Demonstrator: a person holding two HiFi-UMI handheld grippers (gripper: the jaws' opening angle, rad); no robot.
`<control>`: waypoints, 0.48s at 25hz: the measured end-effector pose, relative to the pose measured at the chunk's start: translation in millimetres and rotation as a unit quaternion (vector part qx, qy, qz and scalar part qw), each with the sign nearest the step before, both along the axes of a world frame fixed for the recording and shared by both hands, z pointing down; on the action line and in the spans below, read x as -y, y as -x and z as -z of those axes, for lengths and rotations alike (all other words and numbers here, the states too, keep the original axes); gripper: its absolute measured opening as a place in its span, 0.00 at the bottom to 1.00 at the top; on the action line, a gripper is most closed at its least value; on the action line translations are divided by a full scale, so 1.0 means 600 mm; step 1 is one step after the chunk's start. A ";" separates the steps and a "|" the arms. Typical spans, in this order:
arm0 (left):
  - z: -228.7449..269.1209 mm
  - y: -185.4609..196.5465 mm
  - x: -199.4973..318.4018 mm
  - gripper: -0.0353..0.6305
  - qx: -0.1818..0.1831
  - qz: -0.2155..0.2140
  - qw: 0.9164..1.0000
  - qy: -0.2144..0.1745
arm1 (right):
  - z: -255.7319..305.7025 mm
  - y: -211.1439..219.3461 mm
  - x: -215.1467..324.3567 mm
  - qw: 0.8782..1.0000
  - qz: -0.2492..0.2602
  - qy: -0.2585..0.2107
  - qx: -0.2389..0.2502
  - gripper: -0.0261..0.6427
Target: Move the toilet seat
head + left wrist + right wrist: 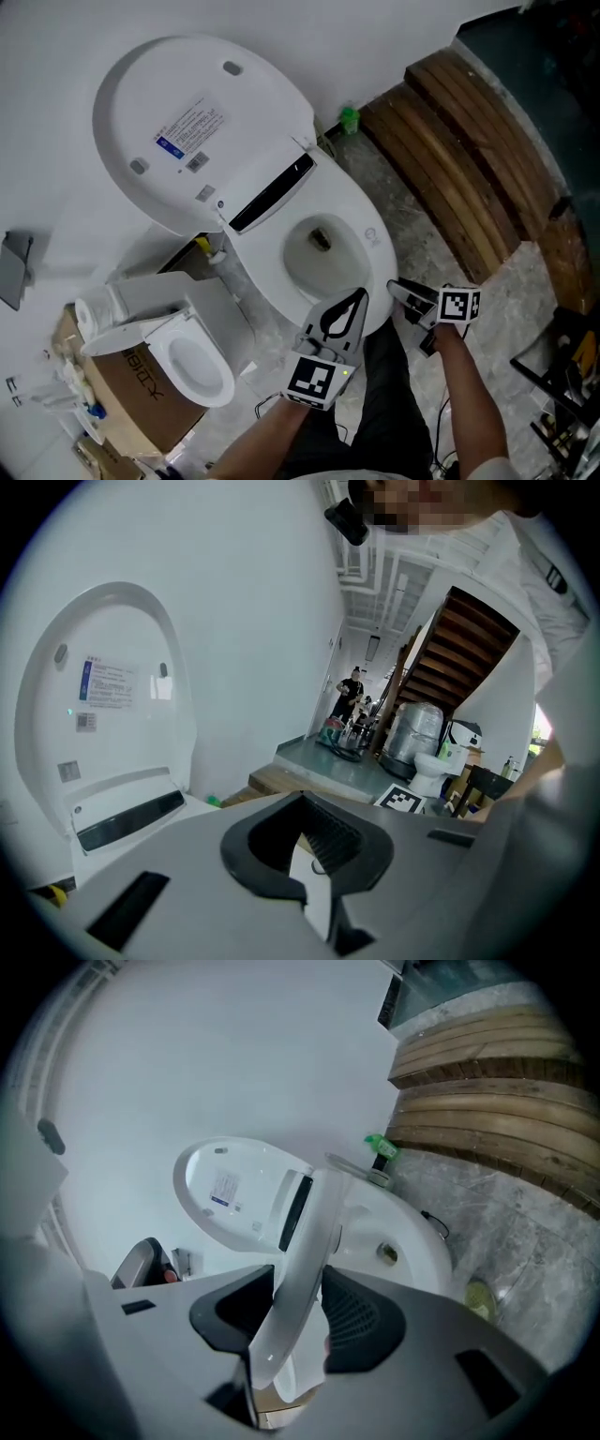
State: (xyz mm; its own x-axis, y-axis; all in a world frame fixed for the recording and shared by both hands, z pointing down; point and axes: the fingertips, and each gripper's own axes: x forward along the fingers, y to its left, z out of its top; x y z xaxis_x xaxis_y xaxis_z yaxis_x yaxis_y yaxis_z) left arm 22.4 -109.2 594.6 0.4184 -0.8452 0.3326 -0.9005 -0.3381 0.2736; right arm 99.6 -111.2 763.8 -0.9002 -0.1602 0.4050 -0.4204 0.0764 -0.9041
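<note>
A white toilet stands against the wall with its lid [187, 122] raised, label side showing. The toilet seat [364, 223] rings the bowl. My right gripper [398, 289] is at the seat's front right rim. In the right gripper view the seat [309, 1251] runs edge-on as a thin white strip between the two dark pads, which press on it, so this gripper [298, 1335] is shut on it. My left gripper [359, 295] hovers over the seat's front edge, fingertips together and nothing held. In the left gripper view its jaws [314, 892] point toward the raised lid [103, 696].
A smaller toilet [192, 361] sits on a cardboard box [141, 394] at the left, with a paper roll [89, 317] beside it. Wooden steps [469, 159] rise at the right over a marble floor. A green object [349, 119] stands by the wall. A black frame [562, 375] is at the far right.
</note>
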 end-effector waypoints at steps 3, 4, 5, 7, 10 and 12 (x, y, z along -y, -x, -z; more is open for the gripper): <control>0.030 0.011 0.003 0.06 0.006 0.007 1.000 0.003 | 0.041 0.012 0.009 1.000 0.000 0.000 0.012 0.28; 0.037 0.013 0.004 0.06 0.006 0.010 1.000 0.006 | 0.052 0.013 0.011 1.000 0.001 0.001 0.011 0.28; 0.046 0.014 0.005 0.06 0.005 0.011 1.000 0.007 | 0.061 0.014 0.013 1.000 0.002 0.004 0.007 0.28; 0.069 0.016 0.011 0.06 0.004 0.014 1.000 0.003 | 0.084 0.022 0.018 1.000 0.006 0.006 0.013 0.28; 0.100 0.020 0.023 0.06 0.005 0.021 1.000 0.002 | 0.121 0.037 0.029 0.999 0.017 0.004 0.031 0.28; 0.123 0.026 0.031 0.06 0.003 0.029 1.000 -0.001 | 0.138 0.042 0.033 0.999 0.024 0.008 0.032 0.28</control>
